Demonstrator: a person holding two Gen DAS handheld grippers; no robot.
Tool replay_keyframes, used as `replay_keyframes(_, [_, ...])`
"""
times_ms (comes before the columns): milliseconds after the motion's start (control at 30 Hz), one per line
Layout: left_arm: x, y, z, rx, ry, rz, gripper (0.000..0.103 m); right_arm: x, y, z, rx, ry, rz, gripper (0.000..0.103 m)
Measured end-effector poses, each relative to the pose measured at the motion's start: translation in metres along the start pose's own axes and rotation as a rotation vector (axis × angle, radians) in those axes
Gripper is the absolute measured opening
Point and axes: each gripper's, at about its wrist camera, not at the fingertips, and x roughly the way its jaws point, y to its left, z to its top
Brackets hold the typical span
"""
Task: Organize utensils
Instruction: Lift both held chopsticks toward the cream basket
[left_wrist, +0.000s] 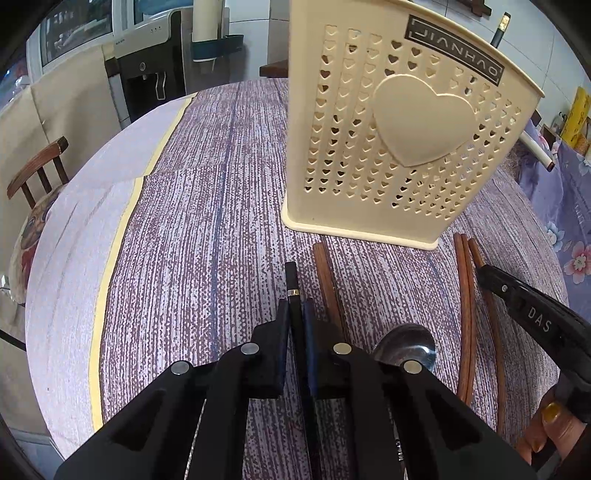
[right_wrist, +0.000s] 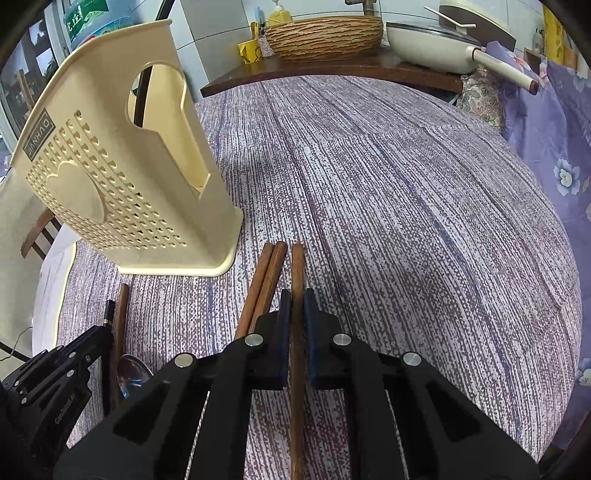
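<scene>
The left gripper (left_wrist: 295, 314) is closed on a black chopstick (left_wrist: 291, 277) with a gold band; the stick runs between its two pads and its squared end pokes out ahead of them, toward the holder. The right gripper (right_wrist: 295, 310) is likewise clamped on a single brown wooden chopstick (right_wrist: 297, 266), which passes between its pads and on toward the near edge of the table (right_wrist: 406, 184).

Just beside the right gripper's catch, a pair of brown chopsticks (right_wrist: 264, 280) lies on the striped purple cloth, side by side and touching. Between the two grippers lie one more brown chopstick (left_wrist: 327, 273) and a metal spoon (left_wrist: 406, 349), bowl upward, close to the near edge.

Beyond all of these stands the cream utensil holder (left_wrist: 388, 129), upright, perforated with small hearts and bearing one large raised heart. It sits toward the middle of the table, nearer the left side. One dark handle (left_wrist: 500, 29) rises from behind its top, so it seems to hold at least one piece already; its inside is otherwise hidden.

By my reading the job is at an early stage: two sticks are gripped but not yet carried over, and three chopsticks and the spoon remain on the cloth.
</scene>
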Motion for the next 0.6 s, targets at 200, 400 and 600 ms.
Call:
replay_keyframes(200, [-0.002,0.006,0.002,-0.019,-0.016,-0.022,0.009,-0.006,-0.007,-0.003,0.017,-0.025,0.036,0.008])
replay_keyframes(400, [-0.009,0.009,0.006,-0.022,-0.047,-0.03,0.009,-0.017,-0.01,-0.004,0.016,-0.062,0.058,0.008])
replay_keyframes(600, [-0.024,0.011,0.008,-0.035,-0.086,-0.051,0.009,-0.043,-0.007,-0.001,0.001,-0.139,0.098,0.008])
